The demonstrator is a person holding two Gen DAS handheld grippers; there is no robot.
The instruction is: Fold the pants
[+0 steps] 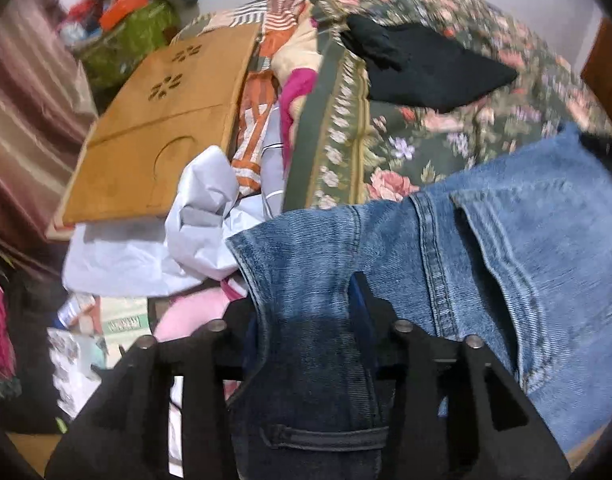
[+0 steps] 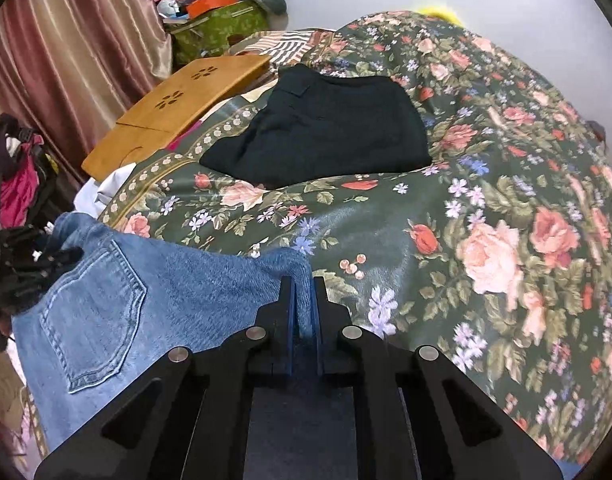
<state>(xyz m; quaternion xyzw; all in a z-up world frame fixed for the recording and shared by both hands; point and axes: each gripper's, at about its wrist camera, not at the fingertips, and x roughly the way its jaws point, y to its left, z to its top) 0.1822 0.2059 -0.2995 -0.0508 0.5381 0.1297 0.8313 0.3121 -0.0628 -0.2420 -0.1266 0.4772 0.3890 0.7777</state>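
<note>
Blue denim jeans [image 1: 485, 232] hang stretched between my two grippers above a bed. My left gripper [image 1: 306, 300] is shut on the waistband end; the denim drapes over its fingers and hides the tips. My right gripper [image 2: 304, 308] is shut on the other corner of the waistband of the jeans [image 2: 154, 300], with a back pocket [image 2: 94, 316] showing to its left. The left gripper shows dark at the left edge of the right wrist view [image 2: 34, 268].
A floral bedspread [image 2: 485, 200] covers the bed. Folded black pants [image 2: 325, 132] lie on it farther back. A wooden lap tray [image 2: 178, 108] and loose clothes [image 1: 178, 232] lie at the left, by a green box [image 2: 218, 32] and pink curtains [image 2: 66, 48].
</note>
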